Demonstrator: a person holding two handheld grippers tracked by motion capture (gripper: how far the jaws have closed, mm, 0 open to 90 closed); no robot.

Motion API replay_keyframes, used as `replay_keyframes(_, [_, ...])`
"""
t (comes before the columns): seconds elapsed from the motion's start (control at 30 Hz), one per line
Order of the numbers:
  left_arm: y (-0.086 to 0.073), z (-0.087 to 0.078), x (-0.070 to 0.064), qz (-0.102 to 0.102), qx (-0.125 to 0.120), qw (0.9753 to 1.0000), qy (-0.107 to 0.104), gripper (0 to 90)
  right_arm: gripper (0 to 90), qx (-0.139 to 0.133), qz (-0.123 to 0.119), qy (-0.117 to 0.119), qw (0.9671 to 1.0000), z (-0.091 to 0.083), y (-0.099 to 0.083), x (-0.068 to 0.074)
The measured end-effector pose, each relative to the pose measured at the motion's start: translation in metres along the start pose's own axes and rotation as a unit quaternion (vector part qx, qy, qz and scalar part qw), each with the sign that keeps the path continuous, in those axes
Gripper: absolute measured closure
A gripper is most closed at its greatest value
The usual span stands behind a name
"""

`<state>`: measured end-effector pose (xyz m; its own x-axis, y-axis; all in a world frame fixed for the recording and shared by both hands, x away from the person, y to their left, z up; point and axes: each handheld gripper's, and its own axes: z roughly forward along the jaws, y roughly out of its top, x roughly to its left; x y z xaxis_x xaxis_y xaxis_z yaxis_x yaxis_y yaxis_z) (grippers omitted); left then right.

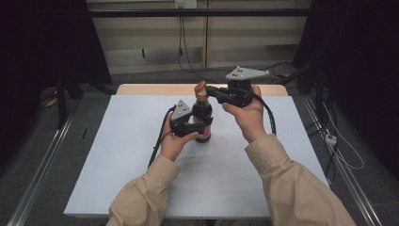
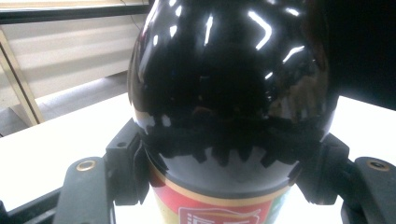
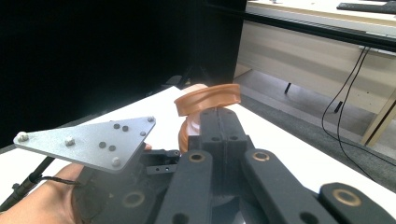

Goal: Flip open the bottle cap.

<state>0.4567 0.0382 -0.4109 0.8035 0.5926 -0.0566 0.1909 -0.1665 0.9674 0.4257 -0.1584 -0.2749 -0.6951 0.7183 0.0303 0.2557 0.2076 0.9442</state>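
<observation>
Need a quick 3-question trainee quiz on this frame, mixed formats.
1. True or false: the left claw grips the bottle around its body.
2. The right claw is at the bottle's: A) base B) label C) cap
3. Fill in: the cap's hinged lid is flipped ____.

Key:
1. True; its jaws sit on either side of the dark body, above the red label.
2. C; the jaws are closed together at the orange cap.
3. Open; the lid stands tilted up off the cap.
</observation>
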Motion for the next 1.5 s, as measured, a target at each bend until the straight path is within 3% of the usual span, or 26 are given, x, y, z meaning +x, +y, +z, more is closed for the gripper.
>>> replay_keyframes(1.5, [-0.0008,0.0003,-0.0021,0.002,-0.003,1.0000,0.003,30.6,90.0,-0.015,0.000,0.003,0.9999,0.0050,0.0094,0.0055])
